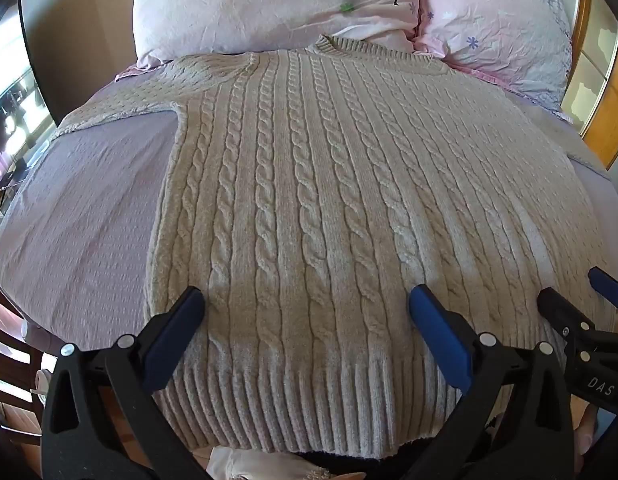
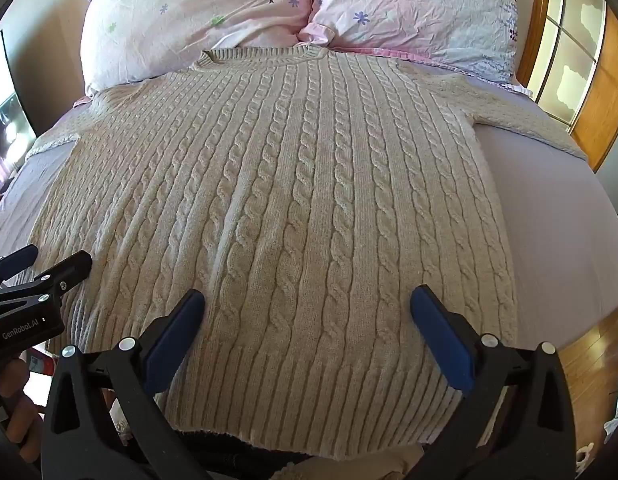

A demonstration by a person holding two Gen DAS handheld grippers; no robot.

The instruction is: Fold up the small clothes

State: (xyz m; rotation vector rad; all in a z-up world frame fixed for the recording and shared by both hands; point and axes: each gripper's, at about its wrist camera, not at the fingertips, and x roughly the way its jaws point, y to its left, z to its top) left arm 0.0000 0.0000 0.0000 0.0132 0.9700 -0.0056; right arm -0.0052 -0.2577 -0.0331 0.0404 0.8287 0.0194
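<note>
A beige cable-knit sweater [image 1: 309, 184] lies flat and spread out on a lilac bed sheet [image 1: 77, 216], collar toward the pillows, sleeves out to both sides. It also fills the right wrist view [image 2: 293, 200]. My left gripper [image 1: 307, 300] is open, its blue-padded fingers wide apart just above the ribbed hem on the sweater's left half. My right gripper [image 2: 307, 300] is open above the hem on the right half. Each gripper shows in the other's view: the right one at the right edge [image 1: 577, 292], the left one at the left edge [image 2: 53, 260].
Two pink floral pillows [image 1: 269, 4] [image 2: 421, 12] lie at the head of the bed. A wooden-framed window or door [image 2: 569, 60] stands at the right. Wooden floor [image 2: 589, 368] shows beyond the bed's right edge. Other garments lie under the hem at the near edge [image 2: 237, 456].
</note>
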